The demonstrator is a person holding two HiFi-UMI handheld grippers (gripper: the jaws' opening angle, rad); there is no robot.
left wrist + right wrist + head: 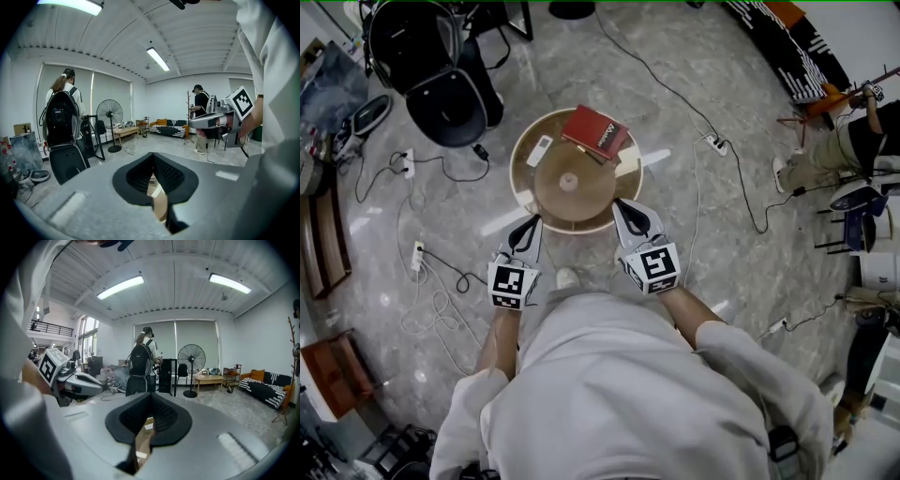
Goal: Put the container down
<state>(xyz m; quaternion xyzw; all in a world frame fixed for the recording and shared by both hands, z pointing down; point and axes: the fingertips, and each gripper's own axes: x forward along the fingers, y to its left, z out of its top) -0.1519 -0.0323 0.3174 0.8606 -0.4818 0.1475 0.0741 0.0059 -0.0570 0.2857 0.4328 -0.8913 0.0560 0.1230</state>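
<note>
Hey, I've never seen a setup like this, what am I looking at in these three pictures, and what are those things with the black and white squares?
No robot here: a person holds a tool in each hand, each ending in two jaws; the patterned cubes are part of them. The head view comes from a camera on the person's head, looking down at the left gripper and right gripper. The other two come from cameras riding on each gripper, looking along its jaws. Below is a small round table with a red book, a white flat thing and a round brown container with a knob. Both pairs of jaws are closed at the table's near edge; whether they pinch anything I can't tell.
</note>
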